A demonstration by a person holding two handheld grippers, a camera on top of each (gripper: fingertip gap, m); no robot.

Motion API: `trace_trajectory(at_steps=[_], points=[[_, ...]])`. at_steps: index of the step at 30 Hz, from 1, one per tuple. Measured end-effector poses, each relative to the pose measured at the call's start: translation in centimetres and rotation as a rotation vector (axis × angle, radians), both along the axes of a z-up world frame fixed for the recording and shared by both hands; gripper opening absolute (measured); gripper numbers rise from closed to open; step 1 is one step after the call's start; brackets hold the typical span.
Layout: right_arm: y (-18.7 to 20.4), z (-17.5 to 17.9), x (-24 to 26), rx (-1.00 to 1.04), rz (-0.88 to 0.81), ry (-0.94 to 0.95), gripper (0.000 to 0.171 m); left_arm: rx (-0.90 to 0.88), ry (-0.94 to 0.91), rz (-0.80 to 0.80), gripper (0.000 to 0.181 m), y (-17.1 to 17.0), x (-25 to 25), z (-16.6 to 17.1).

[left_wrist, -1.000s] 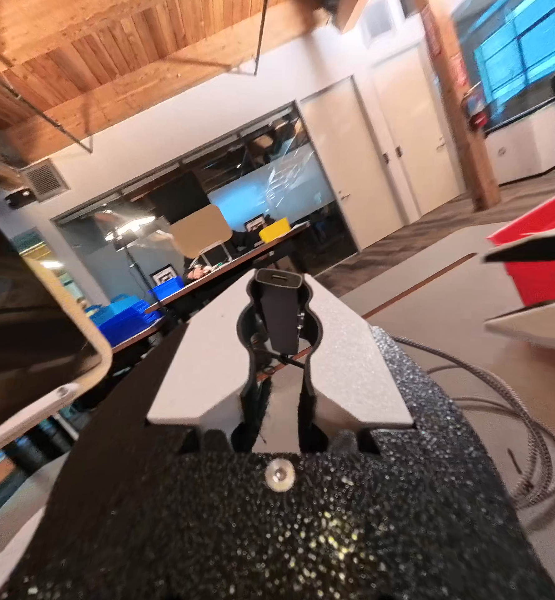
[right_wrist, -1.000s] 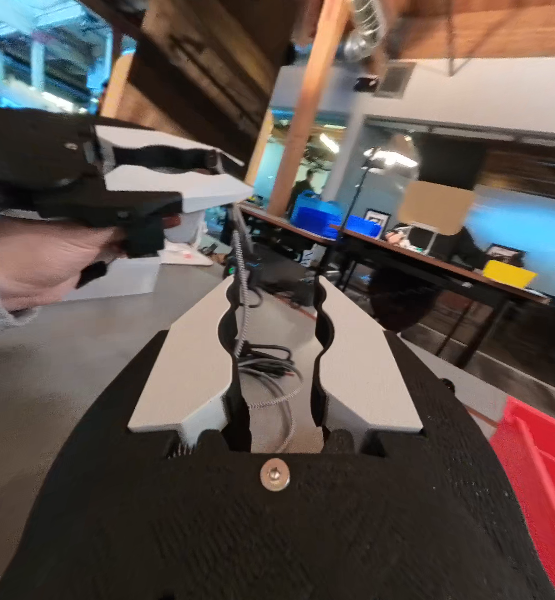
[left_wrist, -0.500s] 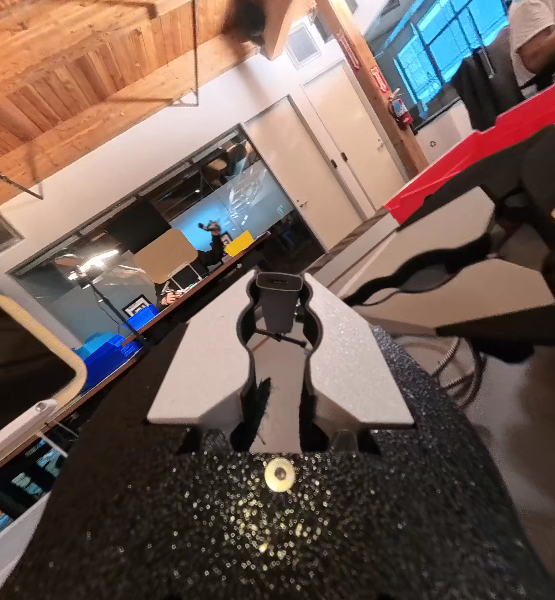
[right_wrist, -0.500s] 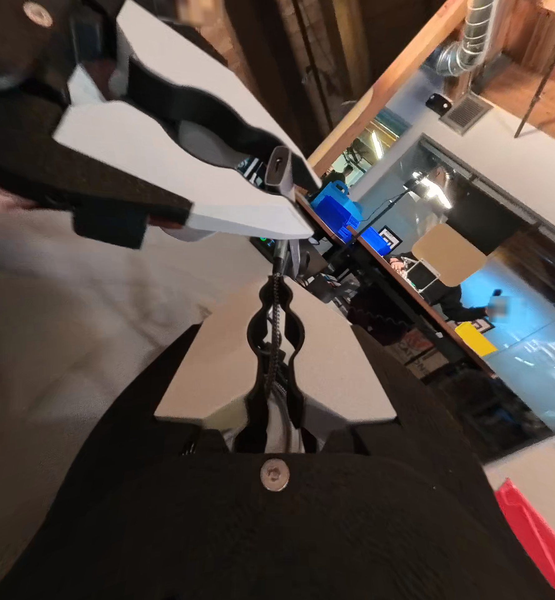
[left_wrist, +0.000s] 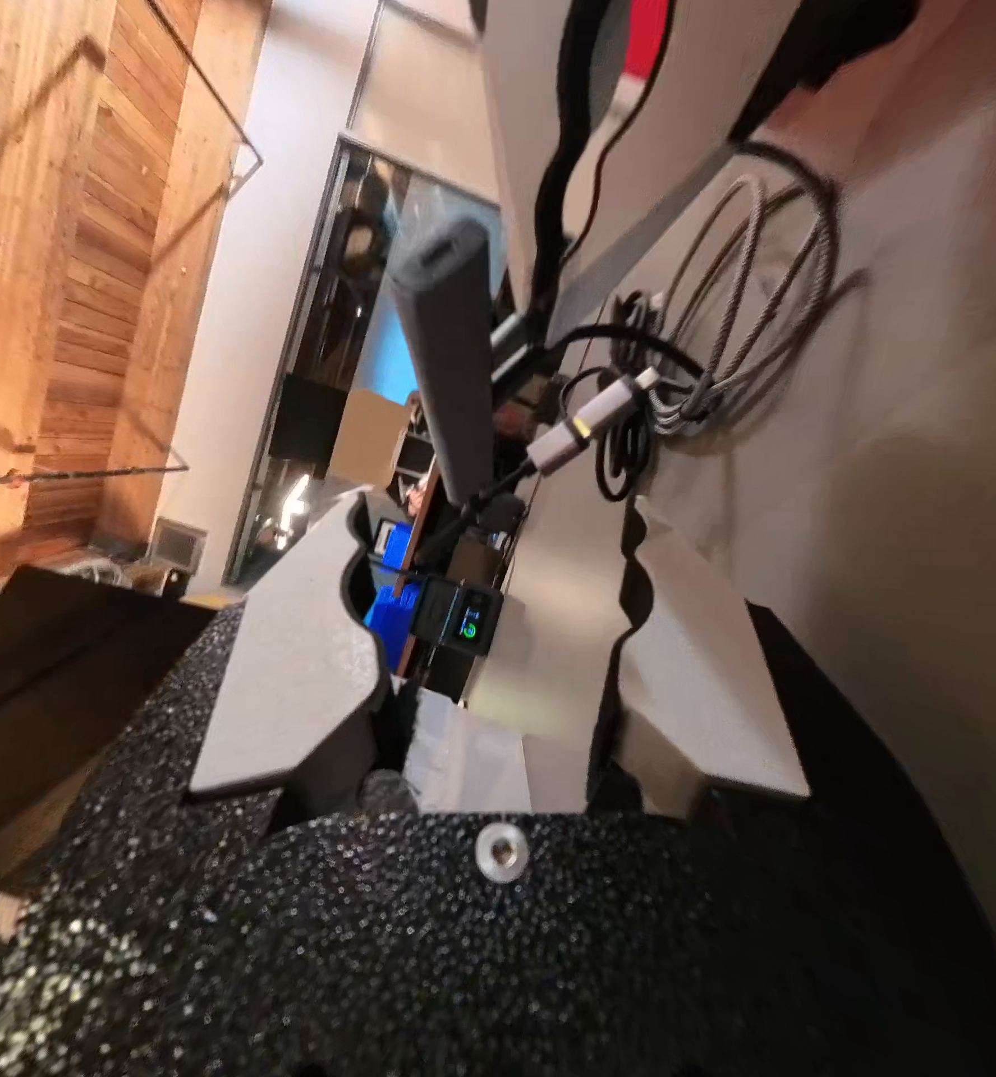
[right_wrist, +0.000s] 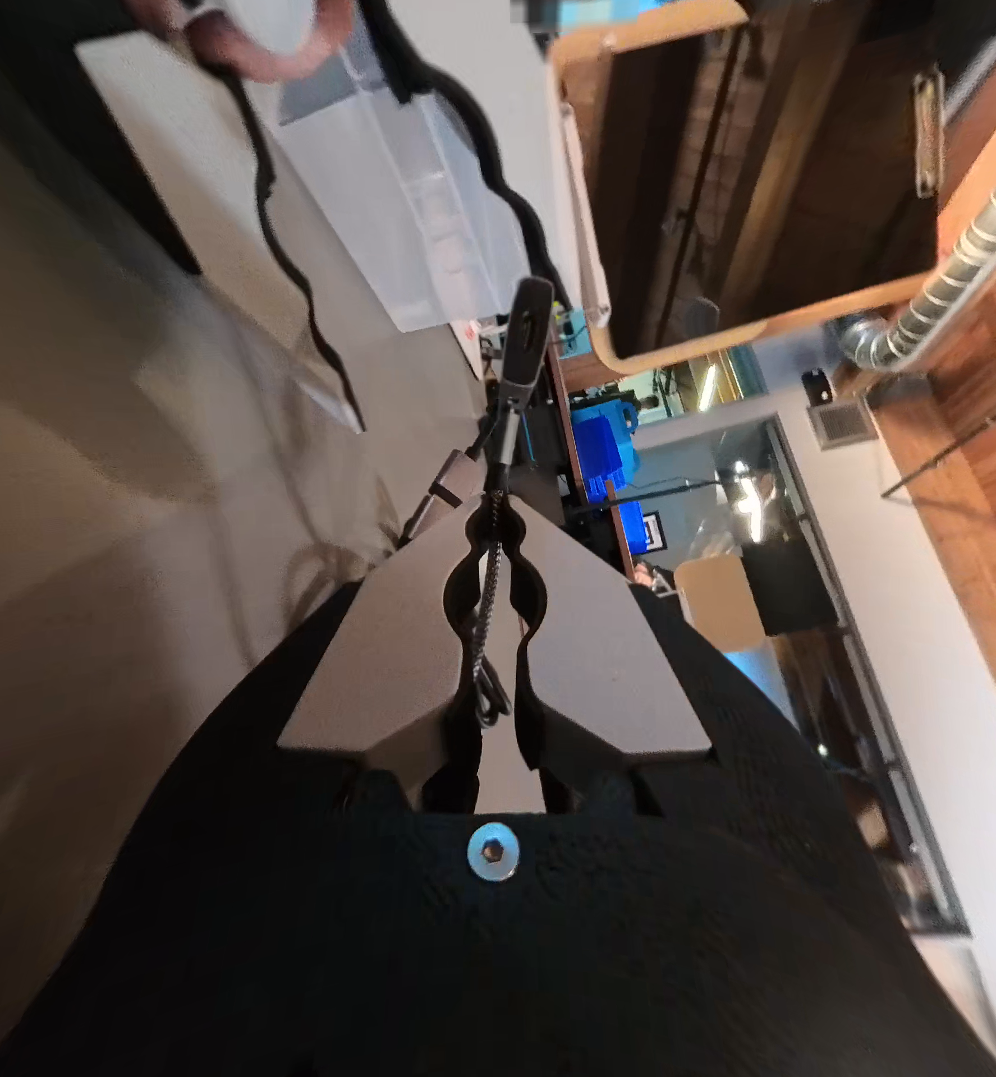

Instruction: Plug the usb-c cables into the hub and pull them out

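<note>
Hub (right_wrist: 524, 332) stands at 12 o'clock just past right gripper (right_wrist: 495, 501), which is clamped on the cable (right_wrist: 491, 583), while left gripper (left_wrist: 495, 507) has jaws apart and empty; plug-in looks done, and pull-out likely calls for left to regrip the hub.

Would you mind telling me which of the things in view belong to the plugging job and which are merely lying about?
For the job:
- hub
- braided cable, pinched in the right gripper
- left gripper, open
- coiled cables on the table

Lying about:
- clear bin
- blue bins
- small black device with a lit display
</note>
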State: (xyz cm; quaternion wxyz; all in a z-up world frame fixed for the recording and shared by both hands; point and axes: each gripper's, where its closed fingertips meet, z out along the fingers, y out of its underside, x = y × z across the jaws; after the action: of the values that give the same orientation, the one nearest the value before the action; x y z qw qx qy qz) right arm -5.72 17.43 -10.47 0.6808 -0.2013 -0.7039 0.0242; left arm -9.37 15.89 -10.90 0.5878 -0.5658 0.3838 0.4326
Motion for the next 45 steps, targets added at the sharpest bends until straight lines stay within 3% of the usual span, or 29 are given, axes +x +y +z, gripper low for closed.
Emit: trace_trajectory(at_steps=[4, 7, 12, 22, 26, 29, 32, 37, 40, 45], points=[[-1.6, -1.8, -0.7, 0.081, 0.045, -0.071, 0.000, 0.078, 0.159, -0.045, 0.050, -2.4, 1.3, 0.7], [-2.4, -2.8, -1.2, 0.106, 0.074, -0.083, 0.000, 0.035, 0.250, -0.022, 0.042, -3.1, 1.1, -0.6], [-2.8, -3.3, -1.6, 0.122, 0.091, -0.073, 0.000, -0.070, 0.272, -0.032, 0.012, -2.9, 1.0, -2.7], [-3.2, -3.9, -1.9, 0.120, 0.081, -0.056, 0.011, -0.183, 0.226, -0.031, 0.007, -2.8, 0.6, -4.1], [-3.4, -4.2, -1.8, 0.137, 0.090, -0.080, 0.028, -0.198, 0.203, -0.029, 0.008, -2.7, 0.5, -4.3], [-4.1, -4.8, -1.8, 0.163, 0.108, -0.110, 0.023, -0.198, 0.195, -0.034, 0.008, -2.6, 0.5, -4.3], [-4.5, -4.8, -2.4, 0.205, 0.098, -0.091, 0.004, -0.200, 0.202, -0.058, 0.008, -2.7, 0.9, -4.5], [-4.2, -4.3, -2.5, 0.189, 0.071, -0.071, 0.003, -0.128, 0.198, -0.081, 0.007, -2.4, 1.4, -3.8], [-4.4, -5.3, -2.5, 0.205, 0.068, -0.119, 0.004, -0.227, 0.180, -0.086, 0.008, -2.6, 1.3, -5.2], [-4.8, -5.4, -2.4, 0.225, 0.074, -0.118, 0.004, -0.228, 0.208, -0.066, 0.008, -3.1, 1.3, -5.2]])
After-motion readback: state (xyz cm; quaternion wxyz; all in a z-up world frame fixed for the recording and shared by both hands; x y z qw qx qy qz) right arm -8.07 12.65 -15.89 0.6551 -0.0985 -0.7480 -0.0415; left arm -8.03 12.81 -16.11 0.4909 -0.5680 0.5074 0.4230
